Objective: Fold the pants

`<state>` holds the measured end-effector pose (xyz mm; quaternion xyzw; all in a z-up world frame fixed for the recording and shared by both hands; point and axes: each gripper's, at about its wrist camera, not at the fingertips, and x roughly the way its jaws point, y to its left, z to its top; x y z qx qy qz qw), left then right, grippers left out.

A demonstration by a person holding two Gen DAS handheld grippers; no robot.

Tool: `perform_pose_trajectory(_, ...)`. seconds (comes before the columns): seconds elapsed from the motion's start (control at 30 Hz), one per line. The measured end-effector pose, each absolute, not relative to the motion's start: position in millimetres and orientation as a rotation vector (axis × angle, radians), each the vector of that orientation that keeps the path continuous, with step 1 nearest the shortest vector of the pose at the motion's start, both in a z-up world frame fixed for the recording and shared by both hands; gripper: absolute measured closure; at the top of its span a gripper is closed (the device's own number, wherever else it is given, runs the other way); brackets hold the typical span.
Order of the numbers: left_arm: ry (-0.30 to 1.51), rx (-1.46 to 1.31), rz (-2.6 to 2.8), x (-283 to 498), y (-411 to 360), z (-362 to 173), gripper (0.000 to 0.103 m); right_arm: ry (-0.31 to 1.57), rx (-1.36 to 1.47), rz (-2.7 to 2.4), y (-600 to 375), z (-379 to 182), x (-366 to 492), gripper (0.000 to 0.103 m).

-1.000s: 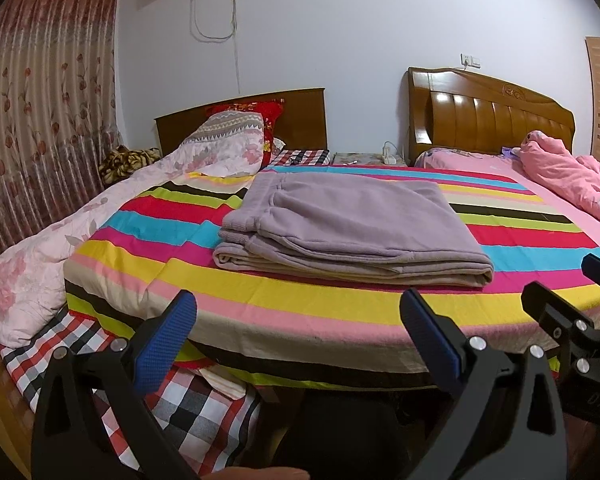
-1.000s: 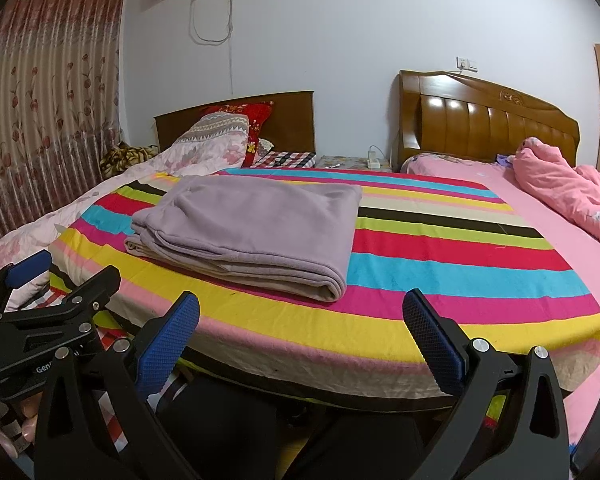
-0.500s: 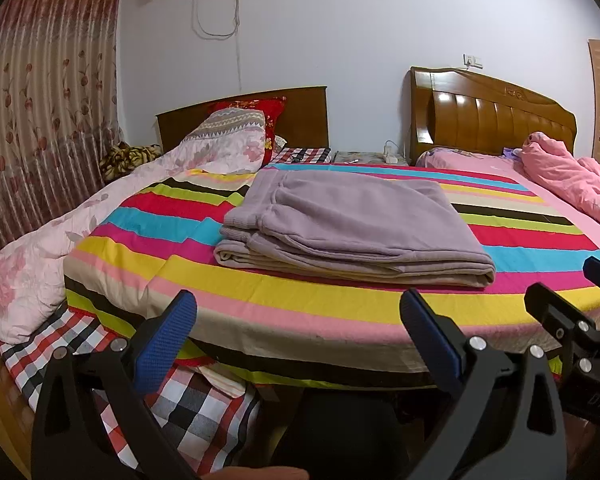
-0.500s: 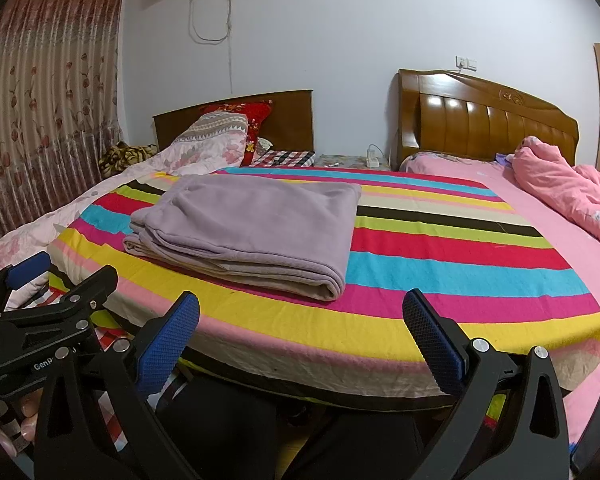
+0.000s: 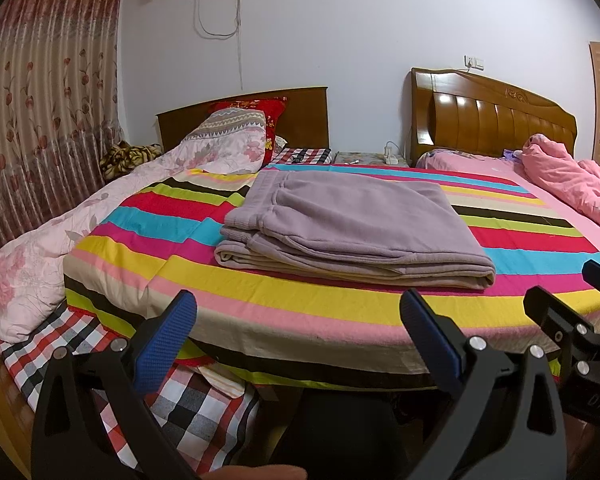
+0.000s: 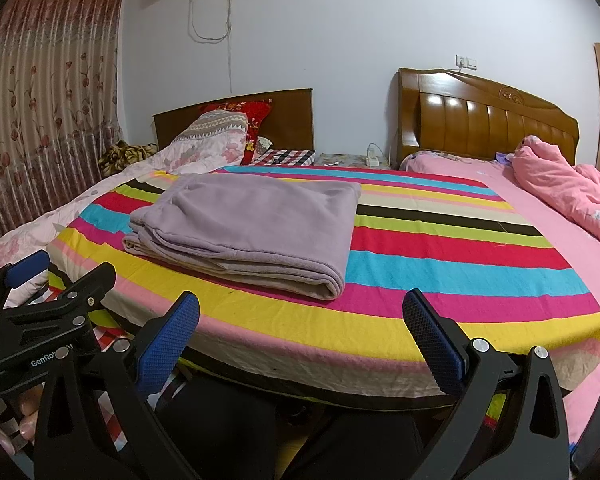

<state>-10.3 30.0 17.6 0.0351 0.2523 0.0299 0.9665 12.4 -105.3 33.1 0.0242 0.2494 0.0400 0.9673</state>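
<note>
Folded lilac pants (image 5: 352,224) on the striped bedspread (image 5: 300,304); left gripper (image 5: 298,322) and right gripper (image 6: 300,320), both spread and empty, hover off its near edge.

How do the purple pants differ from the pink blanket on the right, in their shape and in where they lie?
The purple pants are folded into a flat, layered rectangle; the pink blanket is a crumpled heap. The pants lie on the striped cover, toward its left; the blanket lies on the pink sheet near the carved headboard. The pants are dull lilac, the blanket bright pink. Both are soft fabric, and neither gripper touches them.
</note>
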Motion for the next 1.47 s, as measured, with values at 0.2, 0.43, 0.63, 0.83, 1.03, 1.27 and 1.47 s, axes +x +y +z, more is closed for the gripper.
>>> perform_pose_trajectory(0.2, 0.51, 0.07, 0.061, -9.9, 30.6, 17.8, 0.002, 0.505, 0.048, 0.081, -105.7, 33.2, 12.5, 0.005)
perform_pose_trajectory(0.43, 0.503, 0.07, 0.062, -9.0, 28.5, 20.7, 0.002, 0.505, 0.048, 0.082, -106.0, 33.7, 12.6, 0.005)
perform_pose_trajectory(0.63, 0.502, 0.069, 0.063, -8.8, 28.0, 21.4, 0.002, 0.505, 0.049, 0.082, -106.3, 34.0, 12.5, 0.005)
perform_pose_trajectory(0.83, 0.492, 0.07, 0.066, -8.2, 24.4, 24.2, 0.002, 0.505, 0.049, 0.082, -106.3, 34.3, 12.4, 0.005)
perform_pose_trajectory(1.03, 0.489, 0.043, 0.064, -8.5, 22.7, 24.7, 0.002, 0.507, 0.048, 0.082, -106.1, 34.0, 12.2, 0.005)
perform_pose_trajectory(1.27, 0.465, 0.035, 0.097, -13.8, 21.3, 21.8, 0.002, 0.512, 0.049, 0.085, -107.3, 29.9, 12.4, 0.005)
perform_pose_trajectory(1.47, 0.497, 0.004, 0.092, -10.9, 25.3, 19.1, 0.002, 0.517, 0.048, 0.091, -109.0, 27.7, 13.6, 0.005)
